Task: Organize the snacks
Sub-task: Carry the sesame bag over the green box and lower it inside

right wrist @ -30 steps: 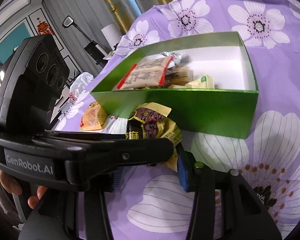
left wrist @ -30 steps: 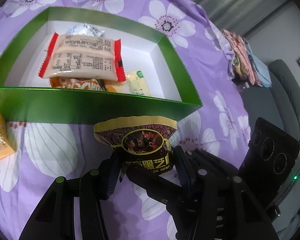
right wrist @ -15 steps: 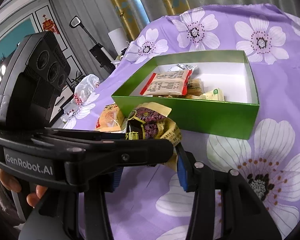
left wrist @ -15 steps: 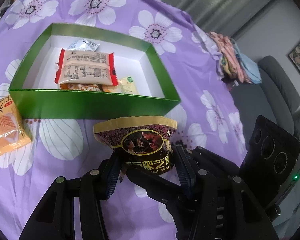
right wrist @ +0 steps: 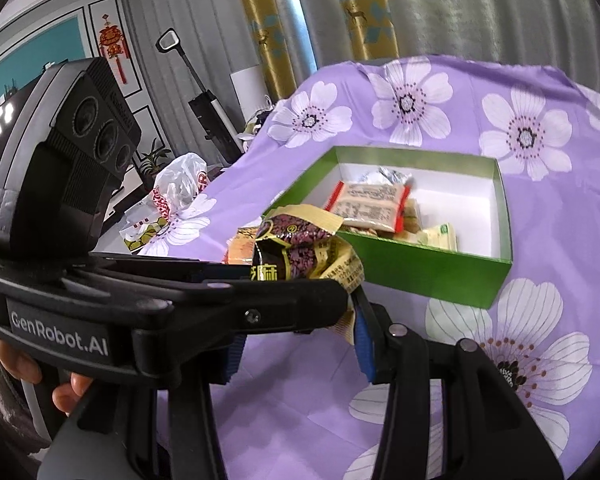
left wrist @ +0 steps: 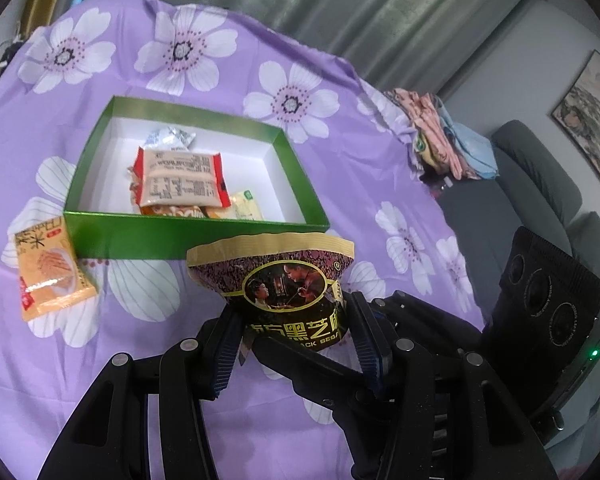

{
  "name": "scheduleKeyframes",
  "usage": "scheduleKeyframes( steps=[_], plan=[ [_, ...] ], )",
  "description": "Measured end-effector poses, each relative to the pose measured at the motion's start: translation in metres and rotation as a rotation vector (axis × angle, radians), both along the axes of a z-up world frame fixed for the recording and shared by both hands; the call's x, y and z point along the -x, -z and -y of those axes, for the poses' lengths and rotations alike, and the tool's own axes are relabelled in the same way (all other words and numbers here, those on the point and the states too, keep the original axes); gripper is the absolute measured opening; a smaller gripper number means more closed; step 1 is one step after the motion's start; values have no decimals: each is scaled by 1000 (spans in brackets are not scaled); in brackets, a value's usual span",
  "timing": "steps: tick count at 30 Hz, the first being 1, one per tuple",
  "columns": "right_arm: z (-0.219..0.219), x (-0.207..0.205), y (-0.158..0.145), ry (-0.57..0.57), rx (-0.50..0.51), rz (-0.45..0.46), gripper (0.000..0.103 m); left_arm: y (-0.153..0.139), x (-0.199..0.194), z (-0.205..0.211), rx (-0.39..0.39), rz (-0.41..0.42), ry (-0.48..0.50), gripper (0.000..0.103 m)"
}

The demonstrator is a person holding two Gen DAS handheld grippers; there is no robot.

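Observation:
A dark purple and gold black-sesame snack packet point(left wrist: 272, 276) hangs above the purple flowered cloth, in front of the green box point(left wrist: 196, 236). My left gripper point(left wrist: 296, 340) is shut on its lower part, a pad pressing each side. My right gripper point(right wrist: 298, 344) is closed on the same packet point(right wrist: 300, 248) from the other side; its left pad is hidden behind the left gripper's body point(right wrist: 180, 308). The box point(right wrist: 420, 276) holds a red-ended packet point(left wrist: 180, 178), a silver one point(left wrist: 168, 138) and a yellow one point(left wrist: 246, 208). An orange packet point(left wrist: 48, 276) lies left of the box.
The cloth-covered table drops away at its far and right edges. A pile of folded clothes point(left wrist: 440, 144) and a grey sofa point(left wrist: 540, 184) lie to the right. A white plastic bag point(right wrist: 180, 188) sits past the table's left side. A hand point(right wrist: 68, 388) grips the left tool.
Both grippers have risen and drawn back from the green box with the sesame packet between them. The box now looks smaller and farther, and the whole orange packet shows.

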State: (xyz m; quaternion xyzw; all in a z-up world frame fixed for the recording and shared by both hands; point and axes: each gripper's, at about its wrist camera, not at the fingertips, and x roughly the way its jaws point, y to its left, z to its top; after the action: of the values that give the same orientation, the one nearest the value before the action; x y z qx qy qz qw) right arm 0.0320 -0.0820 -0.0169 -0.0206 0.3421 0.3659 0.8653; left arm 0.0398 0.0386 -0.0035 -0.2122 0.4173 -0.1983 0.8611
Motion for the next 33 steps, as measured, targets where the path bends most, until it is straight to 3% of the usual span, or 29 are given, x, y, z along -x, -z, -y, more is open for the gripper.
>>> scheduleKeyframes(
  steps=[19, 33],
  plan=[
    [-21, -3, -22, -8, 27, 76, 46, -20, -6, -19, 0, 64, 5, 52],
    [-22, -26, -27, 11, 19, 97, 46, -27, -37, -14, -36, 84, 21, 52]
  ],
)
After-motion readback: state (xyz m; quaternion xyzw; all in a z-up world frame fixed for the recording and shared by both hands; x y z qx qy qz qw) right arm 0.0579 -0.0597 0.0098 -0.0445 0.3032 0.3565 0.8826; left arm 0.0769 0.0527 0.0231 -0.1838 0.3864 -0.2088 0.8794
